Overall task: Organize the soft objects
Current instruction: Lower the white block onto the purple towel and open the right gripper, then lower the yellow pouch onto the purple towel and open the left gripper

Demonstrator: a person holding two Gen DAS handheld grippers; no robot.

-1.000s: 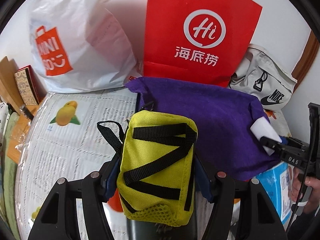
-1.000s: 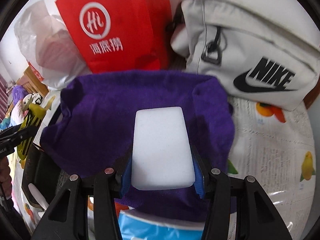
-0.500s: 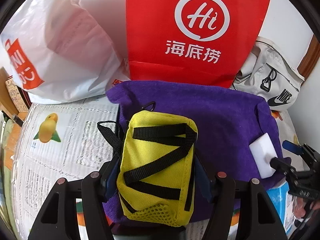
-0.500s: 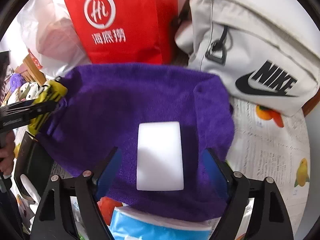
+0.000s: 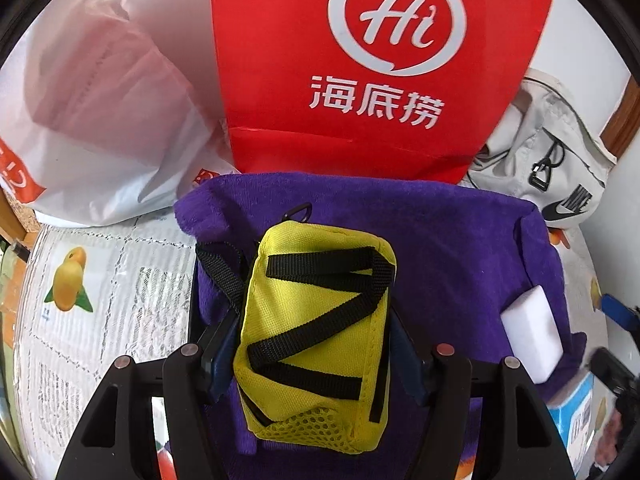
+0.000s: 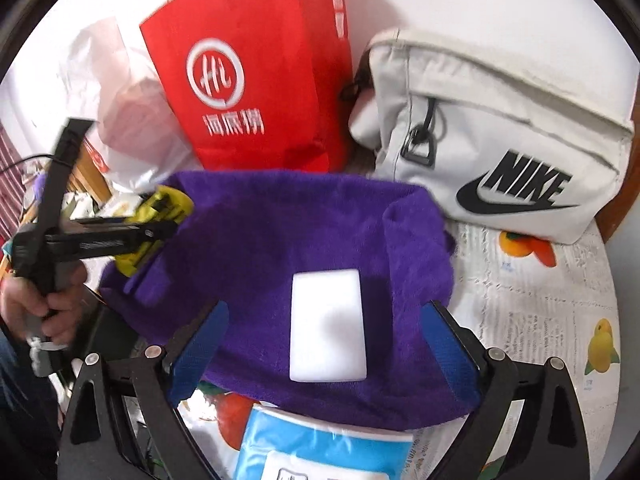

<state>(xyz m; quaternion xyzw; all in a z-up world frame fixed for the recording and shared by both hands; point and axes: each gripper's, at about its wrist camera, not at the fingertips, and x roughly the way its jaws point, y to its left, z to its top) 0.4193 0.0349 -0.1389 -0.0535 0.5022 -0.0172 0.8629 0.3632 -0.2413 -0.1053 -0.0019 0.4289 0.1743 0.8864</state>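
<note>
Your right tongs (image 6: 324,344) are opening, having let the white sponge (image 6: 327,326) go mid-frame on the purple towel (image 6: 280,232); left tongs (image 5: 312,354) still grip the yellow pouch (image 5: 316,340), next to place.

Straight ahead of my left fingers stands the red paper bag (image 5: 380,68), with "Hi" in a white speech-bubble ring and the characters 海底捞 beneath. To my right, the off-white pouch (image 6: 504,136) shows "NIKE" in black over the swoosh. The orange print on the white plastic bag (image 5: 100,92) is cut off, unreadable.
</note>
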